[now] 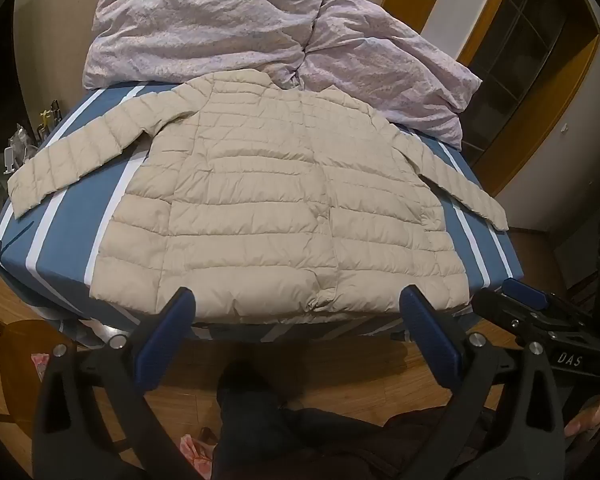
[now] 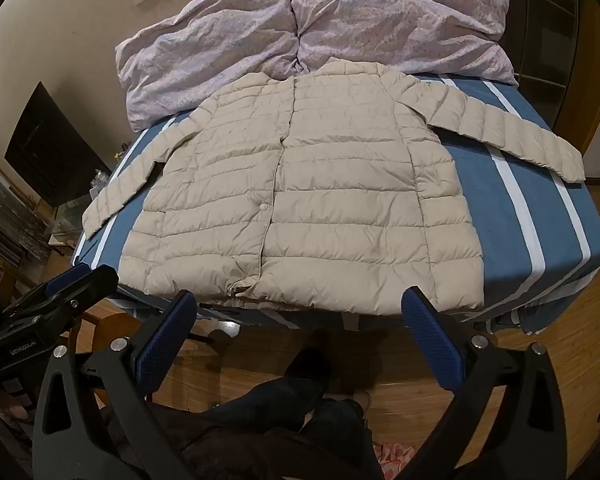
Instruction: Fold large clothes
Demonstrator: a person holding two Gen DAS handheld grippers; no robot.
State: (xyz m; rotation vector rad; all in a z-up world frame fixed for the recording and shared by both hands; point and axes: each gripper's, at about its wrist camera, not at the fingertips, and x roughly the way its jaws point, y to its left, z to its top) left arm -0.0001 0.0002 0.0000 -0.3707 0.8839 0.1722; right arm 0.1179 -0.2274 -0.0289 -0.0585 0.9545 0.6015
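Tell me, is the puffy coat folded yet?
Not yet. Done: the beige puffer jacket lies flat on the striped bed sheet, front closed, both sleeves spread out. In hand: nothing; the left gripper and right gripper hover open near the hem. Left: fold both sleeves in, then the body.

A beige quilted jacket point(image 2: 300, 196) lies flat on the bed point(image 2: 516, 208), front side up, closed down the middle, with both sleeves spread outward. Its hem lies along the near edge of the bed. The bed carries a blue sheet with white stripes. A crumpled lilac duvet point(image 2: 308, 28) lies at the far end, touching the jacket collar. The right hand-held gripper point(image 2: 299, 312) is held just short of the hem with its jaws wide apart and nothing between them. The left hand-held gripper point(image 2: 56, 300) shows at the left edge, above the wooden floor point(image 2: 400, 364).
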